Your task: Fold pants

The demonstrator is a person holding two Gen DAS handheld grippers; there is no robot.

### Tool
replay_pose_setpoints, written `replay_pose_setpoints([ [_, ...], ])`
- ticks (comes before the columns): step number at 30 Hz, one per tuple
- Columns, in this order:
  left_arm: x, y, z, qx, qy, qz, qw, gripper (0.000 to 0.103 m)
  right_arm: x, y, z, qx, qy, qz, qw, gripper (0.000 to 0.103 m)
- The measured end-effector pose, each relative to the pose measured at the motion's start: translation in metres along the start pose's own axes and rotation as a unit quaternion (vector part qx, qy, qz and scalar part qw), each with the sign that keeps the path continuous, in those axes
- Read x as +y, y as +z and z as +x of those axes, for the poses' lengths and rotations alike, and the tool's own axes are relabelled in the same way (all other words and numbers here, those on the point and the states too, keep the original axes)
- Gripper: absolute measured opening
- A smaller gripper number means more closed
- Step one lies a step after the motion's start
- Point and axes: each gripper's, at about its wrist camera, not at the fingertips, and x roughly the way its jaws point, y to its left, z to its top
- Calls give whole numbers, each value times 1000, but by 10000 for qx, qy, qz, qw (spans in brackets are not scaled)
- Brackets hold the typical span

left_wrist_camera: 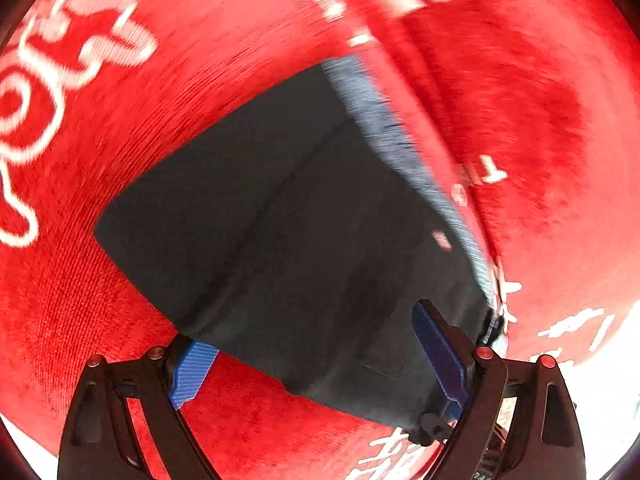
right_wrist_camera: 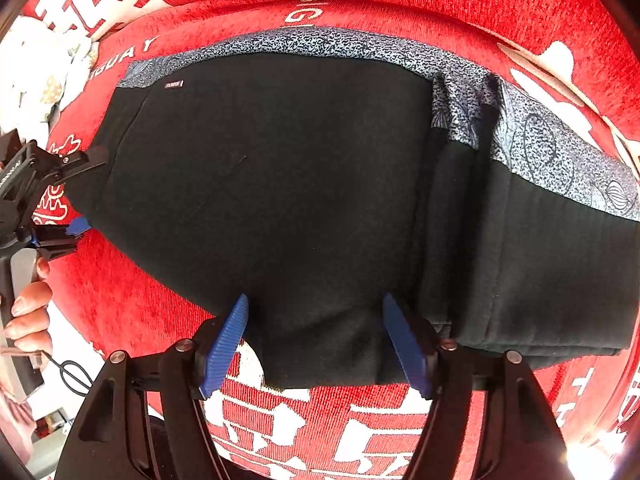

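Lying flat on a red cloth with white lettering, the black pants are folded over, their speckled blue-grey band along the far edge. Right gripper fingers stand spread, straddling the near edge of the pants without pinching. Left gripper fingers are likewise spread about a corner of the pants. The left view is motion-blurred. A hand holds the left gripper's handle.
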Motion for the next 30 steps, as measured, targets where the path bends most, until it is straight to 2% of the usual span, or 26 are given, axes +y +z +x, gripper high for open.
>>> replay_pose_setpoints([
  [4, -29, -1, -12, -344, -110, 461, 9983, 92, -1, 1, 0, 0, 15, -27, 10000, 74],
  [5, -28, 0, -11, -332, -6, 490, 9982, 92, -1, 1, 0, -2, 18, -34, 10000, 74],
  [7, -32, 4, 7, -198, 641, 527, 9964, 88, 0, 0, 0, -3, 18, -32, 10000, 75],
  [8, -31, 4, 12, -158, 991, 587, 9932, 70, 0, 1, -1, -3, 11, -37, 10000, 75],
  [9, -32, 3, 17, -154, 1393, 685, 9878, 57, 0, 1, -3, -7, 2, -38, 10000, 75],
  [10, -32, 1, 18, -175, 1543, 748, 9850, 56, 1, 1, -5, -14, -6, -33, 10000, 75],
  [11, -35, 0, 15, -325, 1583, 780, 9838, 46, 1, 2, -10, -69, -11, -17, 10000, 75],
  [13, -46, -4, 12, -473, 1787, 1089, 9767, 41, 2, 6, -23, -211, 30, -6, 9998, 75],
  [14, -56, -9, 13, -576, 1967, 1360, 9693, 40, 2, 10, -32, -316, 102, 0, 9994, 75],
  [15, -68, -18, 15, -737, 2262, 1816, 9542, 39, 1, 17, -41, -407, 206, 11, 9990, 75],
  [16, -83, -30, 19, -914, 2632, 2400, 9299, 39, 1, 23, -47, -448, 286, 17, 9986, 75],
  [17, -92, -39, 23, -1032, 2878, 2793, 9102, 38, 3, 35, -56, -485, 472, 8, 9977, 75],
  [18, -102, -51, 29, -1168, 3144, 3250, 8842, 38, 4, 44, -60, -488, 602, -20, 9970, 75],
  [20, -110, -68, 34, -1313, 3455, 3831, 8465, 38, 14, 72, -72, -482, 1000, -185, 9936, 75],
  [22, -110, -73, 35, -1359, 3548, 4025, 8328, 38, 30, 100, -79, -400, 1348, -364, 9894, 75],
  [25, -108, -79, 34, -1401, 3642, 4209, 8189, 38, 60, 137, -75, -81, 1983, -513, 9788, 75],
  [27, -110, -86, 37, -1471, 3782, 4418, 8001, 38, 91, 159, -64, 344, 2423, -609, 9677, 75],
  [30, -117, -86, 40, -1570, 3919, 4619, 7800, 38, 136, 171, -44, 915, 2637, -947, 9556, 75],
])
